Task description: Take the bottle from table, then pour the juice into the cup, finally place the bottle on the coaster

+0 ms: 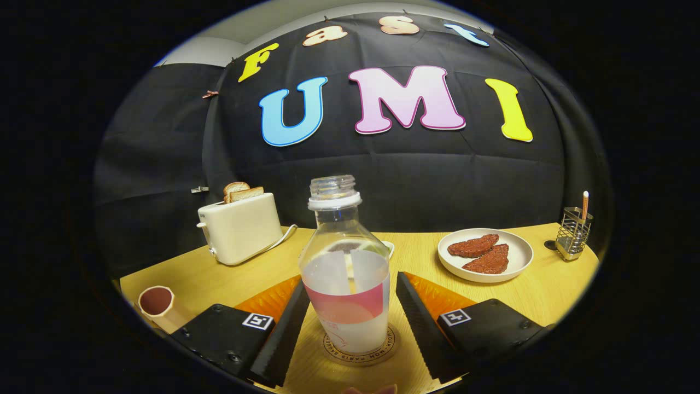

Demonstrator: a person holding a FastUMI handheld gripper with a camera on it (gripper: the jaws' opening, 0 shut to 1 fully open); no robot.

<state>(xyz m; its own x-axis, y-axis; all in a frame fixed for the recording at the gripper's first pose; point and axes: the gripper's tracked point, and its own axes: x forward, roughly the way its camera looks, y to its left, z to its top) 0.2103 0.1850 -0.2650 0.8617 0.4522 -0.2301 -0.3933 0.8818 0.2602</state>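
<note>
On the table, the uncapped bottle stands upright on the coaster, part-full, probably light, smooth and tippy, best taken at its labelled belly, between the gripper fingers, which stand apart.

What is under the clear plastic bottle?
The clear plastic bottle stands on a round coaster, between the open gripper fingers. Only the coaster's printed rim shows; its middle is covered.
</note>
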